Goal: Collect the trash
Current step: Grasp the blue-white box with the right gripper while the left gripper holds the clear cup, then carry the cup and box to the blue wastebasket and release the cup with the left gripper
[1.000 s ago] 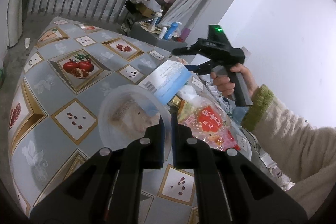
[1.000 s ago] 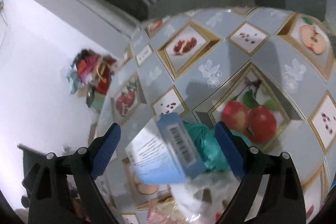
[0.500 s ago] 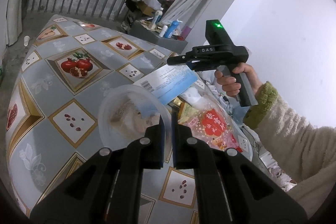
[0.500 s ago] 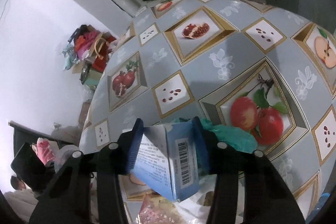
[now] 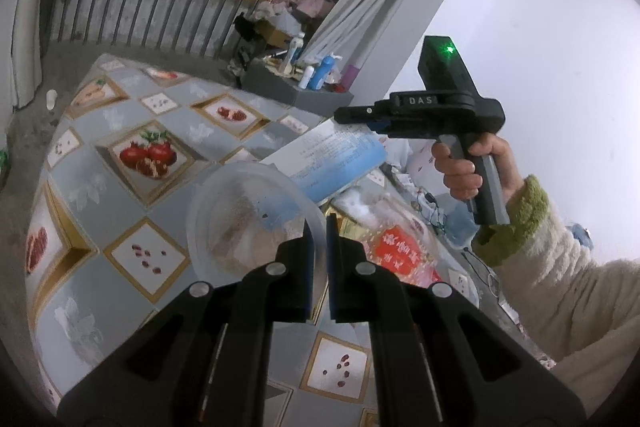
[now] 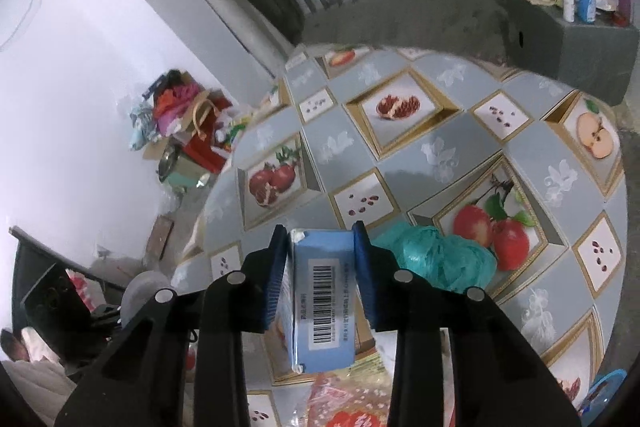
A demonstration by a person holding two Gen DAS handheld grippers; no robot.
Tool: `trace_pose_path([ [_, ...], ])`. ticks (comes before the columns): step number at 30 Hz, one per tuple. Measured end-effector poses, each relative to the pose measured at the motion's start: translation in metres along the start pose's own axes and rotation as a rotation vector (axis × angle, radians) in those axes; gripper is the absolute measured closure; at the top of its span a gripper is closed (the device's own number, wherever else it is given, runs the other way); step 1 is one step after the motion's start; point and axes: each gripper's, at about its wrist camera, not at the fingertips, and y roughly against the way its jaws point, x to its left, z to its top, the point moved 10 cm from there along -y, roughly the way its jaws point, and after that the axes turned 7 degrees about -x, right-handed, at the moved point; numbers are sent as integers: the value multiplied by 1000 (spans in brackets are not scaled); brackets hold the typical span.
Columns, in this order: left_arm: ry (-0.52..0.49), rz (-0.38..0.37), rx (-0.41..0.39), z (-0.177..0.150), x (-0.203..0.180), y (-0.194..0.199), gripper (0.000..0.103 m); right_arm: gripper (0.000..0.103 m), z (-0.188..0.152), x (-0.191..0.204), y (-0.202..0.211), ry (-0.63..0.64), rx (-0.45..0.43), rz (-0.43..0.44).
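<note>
Since the earlier frame the right gripper (image 6: 322,261) has just been closing its jaws and now clamps the blue carton (image 6: 322,301), lifted clear of the fruit-print tablecloth (image 6: 452,131) at lower centre of its view. At lower centre of the left wrist view, the left gripper (image 5: 317,227) pinches the rim of a clear plastic container (image 5: 244,211). Right of it lies a red snack wrapper (image 5: 400,251), and a crumpled teal bag (image 6: 436,257) sits right of the carton.

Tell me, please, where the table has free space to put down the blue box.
The tablecloth is bare beyond the teal bag, around the apple and pomegranate prints. It is crowded near the clear bowl and the red packet.
</note>
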Motion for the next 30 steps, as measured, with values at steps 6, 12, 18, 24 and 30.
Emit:
trace_pose_path([
  [6, -34, -29, -7, 19, -17, -7, 99, 71, 8, 7, 39, -15, -108, -14],
  [12, -127, -89, -17, 46, -59, -18, 99, 71, 14, 1, 109, -40, -265, -36],
  [18, -264, -165, -4, 60, -128, -43, 99, 71, 3, -33, 185, -94, -388, -101],
  [24, -382, -277, 53, 51, -207, -86, 99, 71, -26, -85, 256, -159, -478, -222],
  [30, -424, -381, 202, 18, -283, -153, 99, 72, -72, -156, 311, -230, -489, -422],
])
